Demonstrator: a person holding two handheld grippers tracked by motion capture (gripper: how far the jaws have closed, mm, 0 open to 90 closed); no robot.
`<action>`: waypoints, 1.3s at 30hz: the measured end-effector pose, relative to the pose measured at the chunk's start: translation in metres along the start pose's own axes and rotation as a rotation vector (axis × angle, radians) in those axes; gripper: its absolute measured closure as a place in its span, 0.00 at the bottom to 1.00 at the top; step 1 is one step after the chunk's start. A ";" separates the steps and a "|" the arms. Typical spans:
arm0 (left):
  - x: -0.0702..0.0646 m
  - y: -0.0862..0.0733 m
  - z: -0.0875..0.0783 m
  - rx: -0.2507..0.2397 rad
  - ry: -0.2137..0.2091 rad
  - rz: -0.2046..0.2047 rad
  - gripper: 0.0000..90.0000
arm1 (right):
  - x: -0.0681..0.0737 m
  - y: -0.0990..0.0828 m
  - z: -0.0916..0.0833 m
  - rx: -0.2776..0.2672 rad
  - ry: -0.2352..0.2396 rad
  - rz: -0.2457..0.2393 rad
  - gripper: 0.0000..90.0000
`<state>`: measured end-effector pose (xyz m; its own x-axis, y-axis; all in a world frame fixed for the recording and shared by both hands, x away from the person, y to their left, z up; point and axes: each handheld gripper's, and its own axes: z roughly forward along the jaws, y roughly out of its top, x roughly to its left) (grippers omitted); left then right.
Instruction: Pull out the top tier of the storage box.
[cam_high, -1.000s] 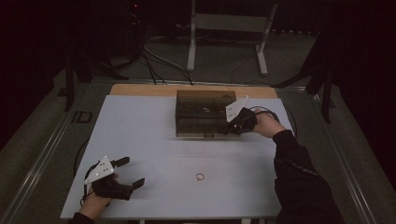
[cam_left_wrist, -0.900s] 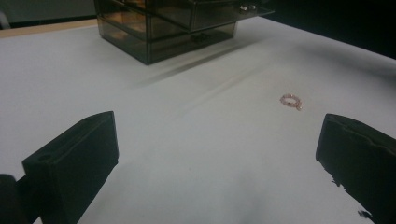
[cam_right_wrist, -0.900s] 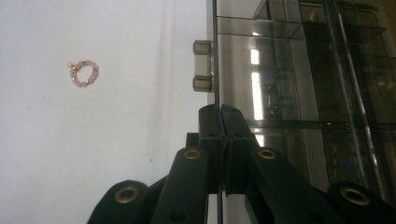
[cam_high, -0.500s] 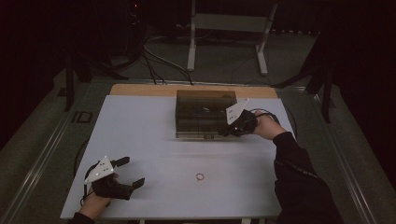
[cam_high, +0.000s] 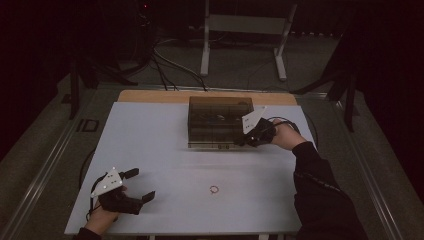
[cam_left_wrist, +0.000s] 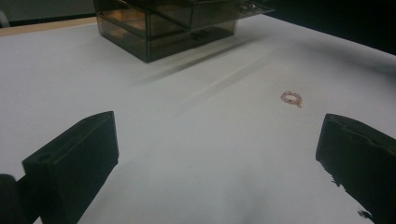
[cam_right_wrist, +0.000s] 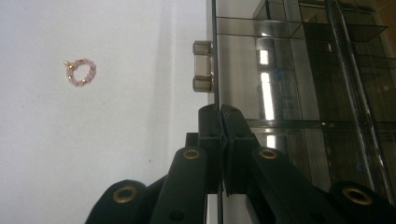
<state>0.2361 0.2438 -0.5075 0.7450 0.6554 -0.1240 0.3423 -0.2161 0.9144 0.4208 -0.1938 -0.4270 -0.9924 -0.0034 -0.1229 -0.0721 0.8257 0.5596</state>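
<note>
Smoked-plastic drawer box (cam_high: 220, 121): landmark, far centre of tabletop (cam_high: 150, 145).
Right tool (cam_high: 243, 140): jaws fully closed at the box's front face, beside a drawer knob (cam_right_wrist: 202, 66); likely positioned to work a drawer.
Left tool (cam_high: 141, 185): jaws wide apart, empty, resting well short of the box.
Bead ring (cam_high: 214, 189): on tabletop, well in front of the box.
Room: dark, floor cables behind.
</note>
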 end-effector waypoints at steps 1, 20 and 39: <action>0.000 0.000 0.000 0.000 -0.003 0.001 0.00 | 0.000 0.000 0.000 0.002 -0.003 0.002 0.97; 0.000 0.000 0.000 0.002 -0.005 -0.002 0.00 | 0.003 -0.002 -0.028 -0.141 -0.117 0.146 0.83; 0.000 0.000 0.000 -0.002 -0.004 -0.003 0.00 | 0.021 -0.007 -0.047 -0.288 -0.224 0.493 0.03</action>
<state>0.2362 0.2440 -0.5073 0.7461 0.6535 -0.1278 0.3433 -0.2130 0.9147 0.3959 -0.2264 -0.3950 -0.8727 0.4851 0.0549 0.3352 0.5137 0.7898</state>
